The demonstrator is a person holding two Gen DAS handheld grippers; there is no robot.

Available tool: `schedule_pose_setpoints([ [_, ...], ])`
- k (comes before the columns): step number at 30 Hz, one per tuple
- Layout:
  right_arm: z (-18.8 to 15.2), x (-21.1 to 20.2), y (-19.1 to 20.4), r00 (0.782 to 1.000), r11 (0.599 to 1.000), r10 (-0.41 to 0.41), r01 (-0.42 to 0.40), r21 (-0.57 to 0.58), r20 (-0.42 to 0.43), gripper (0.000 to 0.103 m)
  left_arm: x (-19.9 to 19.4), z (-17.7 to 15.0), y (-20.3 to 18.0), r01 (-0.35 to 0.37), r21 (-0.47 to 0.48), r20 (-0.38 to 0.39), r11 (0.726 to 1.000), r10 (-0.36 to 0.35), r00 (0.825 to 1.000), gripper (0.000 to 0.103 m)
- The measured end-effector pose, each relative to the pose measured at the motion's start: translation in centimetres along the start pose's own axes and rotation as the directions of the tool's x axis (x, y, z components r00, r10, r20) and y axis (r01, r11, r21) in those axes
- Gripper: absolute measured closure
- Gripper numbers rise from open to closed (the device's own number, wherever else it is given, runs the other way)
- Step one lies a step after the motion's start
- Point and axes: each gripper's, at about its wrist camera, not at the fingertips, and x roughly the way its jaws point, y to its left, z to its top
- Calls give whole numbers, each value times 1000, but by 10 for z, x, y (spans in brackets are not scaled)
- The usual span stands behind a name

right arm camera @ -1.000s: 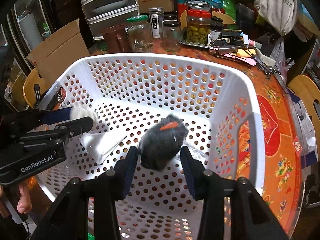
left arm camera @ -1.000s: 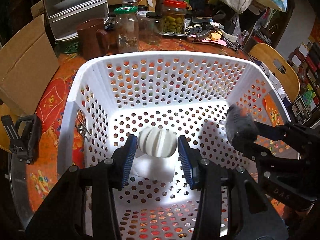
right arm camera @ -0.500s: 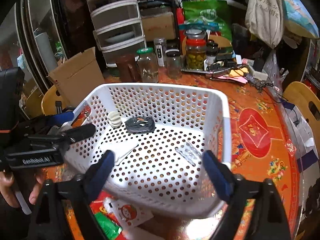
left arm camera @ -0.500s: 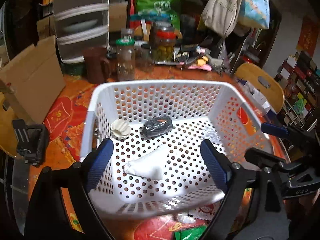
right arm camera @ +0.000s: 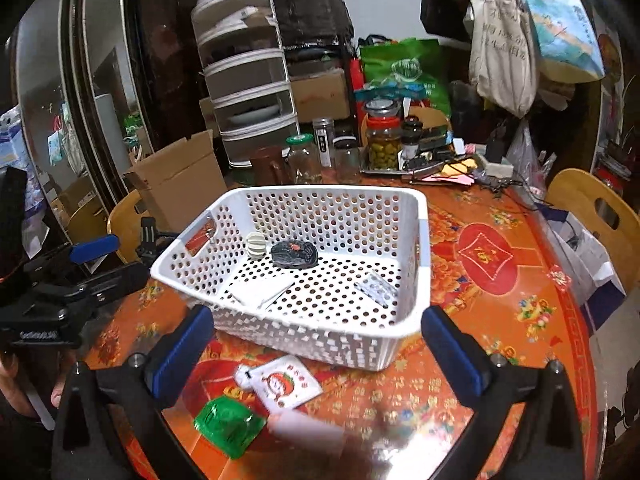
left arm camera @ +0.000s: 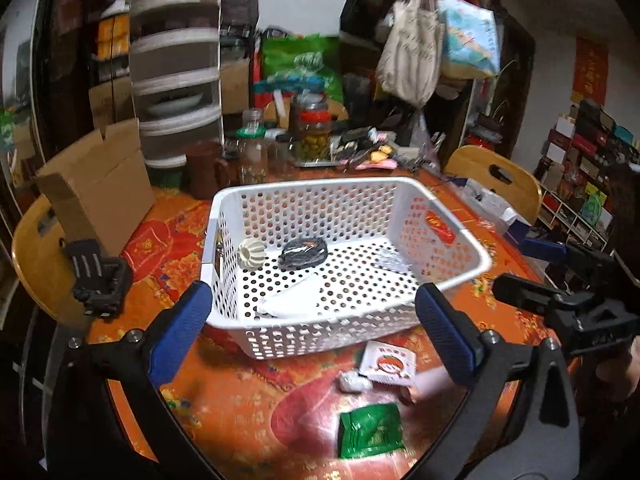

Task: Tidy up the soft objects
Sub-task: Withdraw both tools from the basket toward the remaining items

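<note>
A white perforated basket [left arm camera: 452, 236] [right arm camera: 420, 248] stands on the orange table. In it lie a white ribbed ball [left arm camera: 251, 254] [right arm camera: 255, 245], a dark fuzzy object [left arm camera: 304, 253] [right arm camera: 294, 255], a white folded cloth [left arm camera: 292, 300] [right arm camera: 260, 290] and a clear packet [right arm camera: 376, 288]. My left gripper [left arm camera: 312, 336] is open and empty, held above the table in front of the basket. My right gripper [right arm camera: 316, 352] is open and empty, also in front of the basket. On the table near me lie a white tomato-print packet [left arm camera: 387, 362] [right arm camera: 286, 386] and a green packet [left arm camera: 370, 430] [right arm camera: 228, 426].
Glass jars [left arm camera: 252, 156] [right arm camera: 383, 142], a brown mug [left arm camera: 202, 176] and clutter stand behind the basket. A cardboard box [left arm camera: 96, 184] stands at the left. Wooden chairs [left arm camera: 494, 176] [right arm camera: 596, 204] ring the table. A black clamp [left arm camera: 98, 280] sits at the left edge.
Both grippers opened, releasing the white ball and the dark fuzzy object into the basket, then pulled back and up out of the basket. The packets on the table came into view.
</note>
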Motion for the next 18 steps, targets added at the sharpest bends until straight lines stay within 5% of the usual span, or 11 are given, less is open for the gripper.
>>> schedule_pose_setpoints([
  [9,-45,-54,16,997,1000,-6,5,12,77,0,-75,-45,-16,-7,-5,83,1000,8,997,0],
  [18,-78,-75,30,995,1000,3,-5,17,101,0,-91,-88,-30,-13,-8,65,1000,14,998,0],
])
